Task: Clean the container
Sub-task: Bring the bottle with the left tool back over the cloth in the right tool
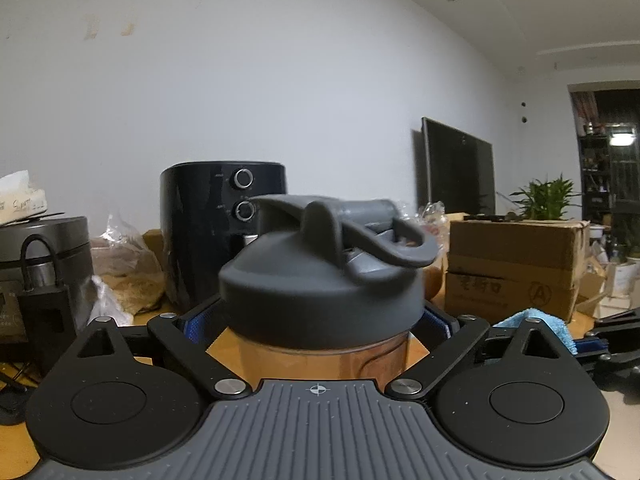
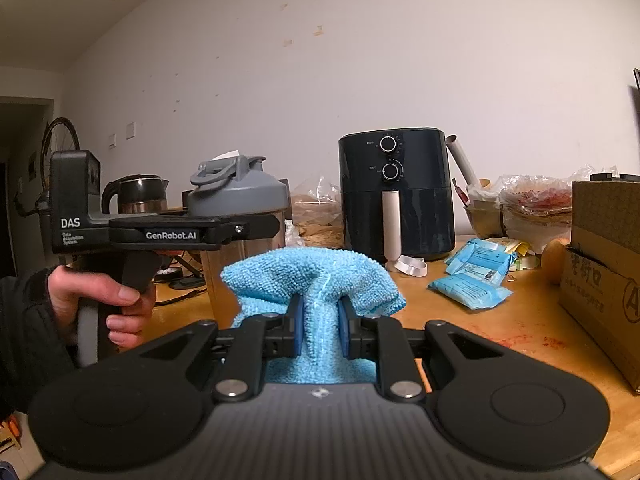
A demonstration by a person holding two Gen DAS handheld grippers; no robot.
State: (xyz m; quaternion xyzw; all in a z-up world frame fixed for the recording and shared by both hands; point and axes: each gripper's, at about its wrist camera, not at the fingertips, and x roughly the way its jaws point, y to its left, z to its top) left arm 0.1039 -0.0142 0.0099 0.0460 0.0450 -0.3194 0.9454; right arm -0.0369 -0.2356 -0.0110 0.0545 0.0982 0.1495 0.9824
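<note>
A clear shaker bottle with a grey flip-top lid (image 1: 320,284) stands upright between the blue pads of my left gripper (image 1: 316,328), which is shut on its body just under the lid. In the right wrist view the same bottle (image 2: 240,192) shows at the left, clamped by the left gripper (image 2: 248,232) that a hand (image 2: 120,300) holds. My right gripper (image 2: 320,320) is shut on a bunched light-blue microfibre cloth (image 2: 312,276), which sits just right of the bottle and a little apart from it. A corner of the cloth (image 1: 536,320) shows in the left wrist view.
A black air fryer (image 2: 396,196) stands at the back of the wooden table (image 2: 500,332). Blue packets (image 2: 472,280) lie to its right, beside a cardboard box (image 2: 604,272). A kettle (image 2: 136,194) and a dark cooker (image 1: 40,252) stand at the left. Plastic bags lie along the wall.
</note>
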